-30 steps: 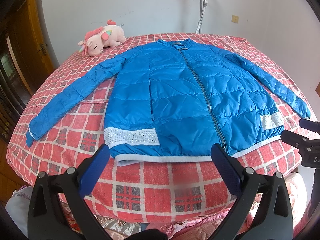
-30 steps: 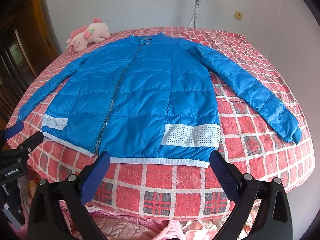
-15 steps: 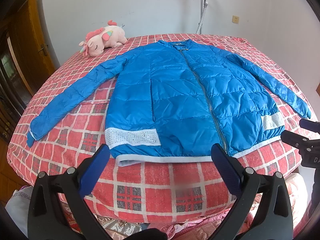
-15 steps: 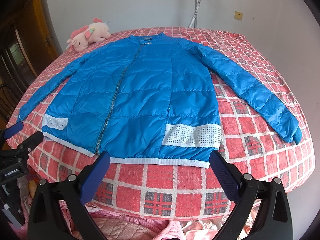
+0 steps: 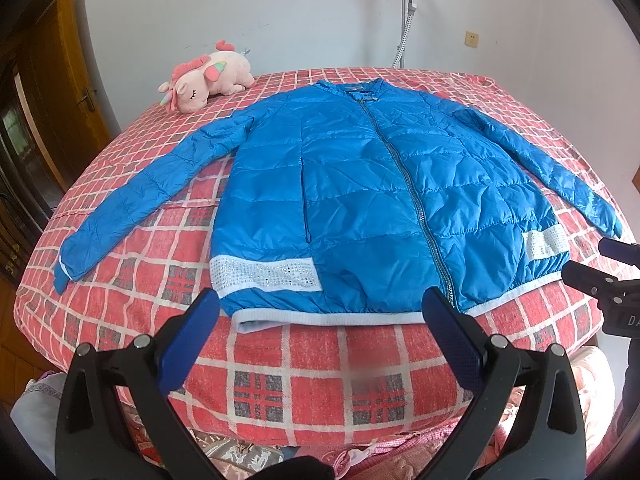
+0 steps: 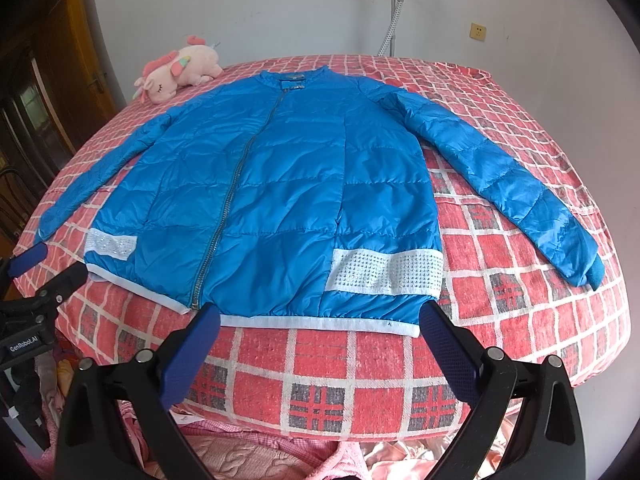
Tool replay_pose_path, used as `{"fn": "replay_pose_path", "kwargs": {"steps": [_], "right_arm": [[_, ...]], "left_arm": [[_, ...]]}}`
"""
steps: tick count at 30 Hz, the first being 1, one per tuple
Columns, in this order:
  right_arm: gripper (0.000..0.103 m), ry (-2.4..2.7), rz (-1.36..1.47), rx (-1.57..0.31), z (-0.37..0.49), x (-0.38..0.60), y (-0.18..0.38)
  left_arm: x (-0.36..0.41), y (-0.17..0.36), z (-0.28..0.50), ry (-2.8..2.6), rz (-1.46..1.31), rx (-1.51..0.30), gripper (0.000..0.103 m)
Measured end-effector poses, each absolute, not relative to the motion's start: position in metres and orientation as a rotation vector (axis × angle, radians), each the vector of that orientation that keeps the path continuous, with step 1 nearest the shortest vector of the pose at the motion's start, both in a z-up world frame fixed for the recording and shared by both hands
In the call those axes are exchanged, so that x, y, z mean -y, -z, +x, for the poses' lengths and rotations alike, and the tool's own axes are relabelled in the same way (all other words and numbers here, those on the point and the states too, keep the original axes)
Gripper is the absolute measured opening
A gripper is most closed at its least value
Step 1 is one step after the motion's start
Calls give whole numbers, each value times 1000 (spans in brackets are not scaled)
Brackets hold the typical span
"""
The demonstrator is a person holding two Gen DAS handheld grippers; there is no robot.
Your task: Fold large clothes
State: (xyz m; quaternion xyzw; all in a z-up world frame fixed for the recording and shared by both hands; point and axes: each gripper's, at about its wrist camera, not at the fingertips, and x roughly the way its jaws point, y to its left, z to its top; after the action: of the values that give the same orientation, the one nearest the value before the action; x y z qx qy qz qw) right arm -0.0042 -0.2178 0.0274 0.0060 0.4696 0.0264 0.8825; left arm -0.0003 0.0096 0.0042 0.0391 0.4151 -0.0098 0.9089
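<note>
At the bottom of each frame, the left gripper (image 5: 320, 312) and right gripper (image 6: 320, 314) are held wide and empty. Little has shifted since a second ago—the quilted blue zip-up jacket (image 5: 372, 200) is spread unfolded mid-frame on the red checked bed (image 5: 320, 368); folding is judged unstarted.

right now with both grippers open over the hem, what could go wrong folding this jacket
The blue puffer jacket has slick, puffy fabric, so the open left gripper or right gripper may pinch only the top layer. Its white hem lies near the edge of the bed, so a tug could slide it off. The spread sleeves could drag and bunch.
</note>
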Motion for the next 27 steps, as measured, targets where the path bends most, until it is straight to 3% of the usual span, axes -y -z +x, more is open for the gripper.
{"fn": "replay_pose_path", "kwargs": {"steps": [27], "right_arm": [[99, -38, 38, -957, 16, 235, -25]], "left_arm": [[7, 1, 25, 28, 120, -865, 100]]}}
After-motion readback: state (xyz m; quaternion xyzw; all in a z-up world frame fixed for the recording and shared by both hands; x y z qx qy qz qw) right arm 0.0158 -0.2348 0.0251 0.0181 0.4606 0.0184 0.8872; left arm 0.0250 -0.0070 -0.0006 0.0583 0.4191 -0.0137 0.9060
